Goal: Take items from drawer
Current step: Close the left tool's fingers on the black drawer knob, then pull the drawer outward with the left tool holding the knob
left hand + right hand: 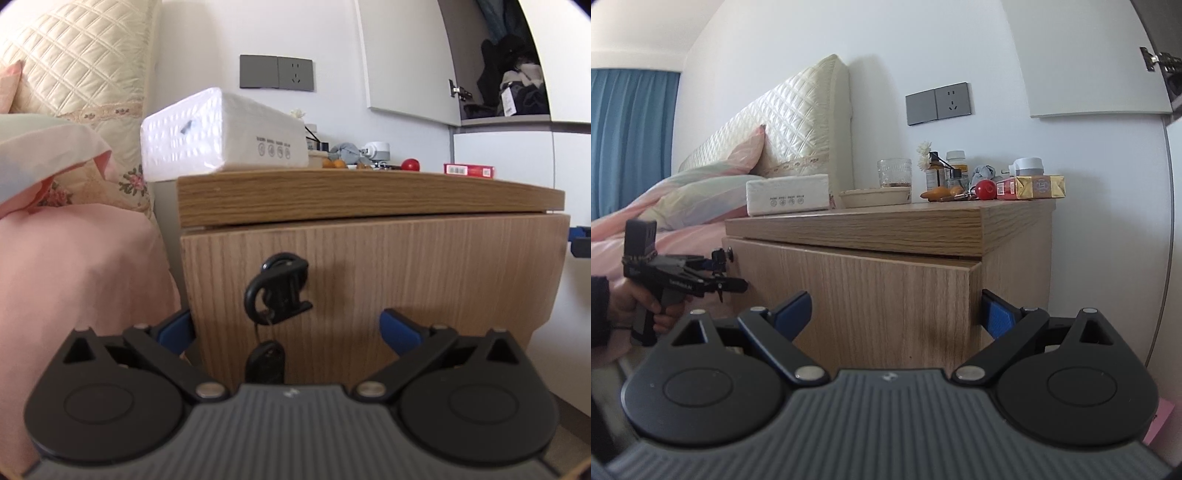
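Note:
The wooden nightstand has a shut drawer front. A black knob sits on the front, with a black clip and a dark key tag hanging from it. My left gripper is open, close to the front, its blue pads on either side of the clip and below the knob. A hand holds it. My right gripper is open and holds nothing, spanning the drawer's right corner. The drawer's contents are hidden.
On the nightstand top lie a white tissue pack, a bowl, a glass, bottles, a red ball, a red box and a gold box. A pink bed flanks the left.

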Motion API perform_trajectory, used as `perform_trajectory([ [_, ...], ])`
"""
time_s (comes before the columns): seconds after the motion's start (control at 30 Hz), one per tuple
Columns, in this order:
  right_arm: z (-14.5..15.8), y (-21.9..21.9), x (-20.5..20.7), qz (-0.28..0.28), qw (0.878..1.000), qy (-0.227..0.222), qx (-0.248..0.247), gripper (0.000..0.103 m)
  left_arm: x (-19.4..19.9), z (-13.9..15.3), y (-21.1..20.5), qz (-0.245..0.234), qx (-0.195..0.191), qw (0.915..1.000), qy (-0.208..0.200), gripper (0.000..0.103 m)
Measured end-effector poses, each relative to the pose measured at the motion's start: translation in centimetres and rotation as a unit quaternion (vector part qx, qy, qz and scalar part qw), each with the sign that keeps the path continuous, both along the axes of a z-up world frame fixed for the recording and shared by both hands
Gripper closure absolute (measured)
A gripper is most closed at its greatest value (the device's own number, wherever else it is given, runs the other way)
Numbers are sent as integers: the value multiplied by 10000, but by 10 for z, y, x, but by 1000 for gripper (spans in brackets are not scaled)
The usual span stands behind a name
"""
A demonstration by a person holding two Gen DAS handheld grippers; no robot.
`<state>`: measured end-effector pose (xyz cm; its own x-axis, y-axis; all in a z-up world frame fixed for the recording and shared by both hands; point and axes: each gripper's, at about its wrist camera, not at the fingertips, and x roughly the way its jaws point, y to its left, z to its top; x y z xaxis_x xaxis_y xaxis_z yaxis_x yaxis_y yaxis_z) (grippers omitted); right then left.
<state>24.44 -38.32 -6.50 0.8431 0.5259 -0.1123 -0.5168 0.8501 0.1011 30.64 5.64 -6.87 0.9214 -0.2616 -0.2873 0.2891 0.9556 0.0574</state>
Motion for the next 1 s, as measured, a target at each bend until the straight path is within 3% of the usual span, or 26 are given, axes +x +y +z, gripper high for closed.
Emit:
perform_trajectory([
  [0.43, 1, -4, -9, 125, 9999, 67, 85, 5, -16, 3, 4, 11, -143, 9999, 43, 0],
  [1.0, 4, 0, -49, 299, 9995, 116, -29, 2, -54, 6, 7, 45, -211, 9997, 89, 0],
])
